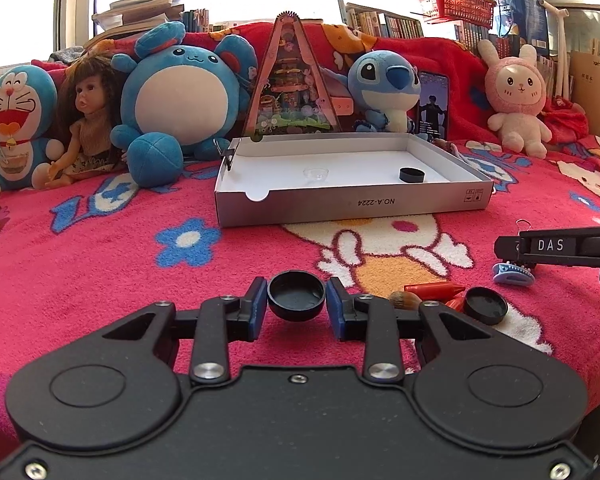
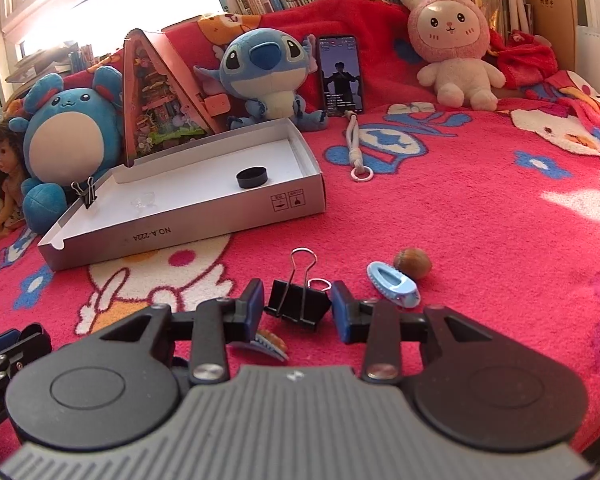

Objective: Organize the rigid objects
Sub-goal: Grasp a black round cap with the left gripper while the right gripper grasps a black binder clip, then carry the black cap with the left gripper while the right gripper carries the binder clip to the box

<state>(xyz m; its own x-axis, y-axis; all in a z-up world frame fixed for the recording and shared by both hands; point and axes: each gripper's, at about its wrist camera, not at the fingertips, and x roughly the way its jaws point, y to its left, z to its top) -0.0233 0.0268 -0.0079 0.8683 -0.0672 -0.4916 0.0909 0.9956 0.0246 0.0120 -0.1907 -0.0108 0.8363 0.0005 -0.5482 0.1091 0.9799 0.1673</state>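
Black cap (image 1: 296, 295) sits pinched between the blue pads of my left gripper (image 1: 297, 304), lifted just off the pink blanket (image 1: 100, 264). My right gripper (image 2: 297, 306) straddles a black binder clip (image 2: 298, 304) lying on the blanket, its pads just beside the clip's sides, and I cannot tell whether they press it. Far off, the white box (image 1: 340, 208) holds another black cap (image 1: 411, 175), with a second binder clip (image 2: 86, 194) on its left wall.
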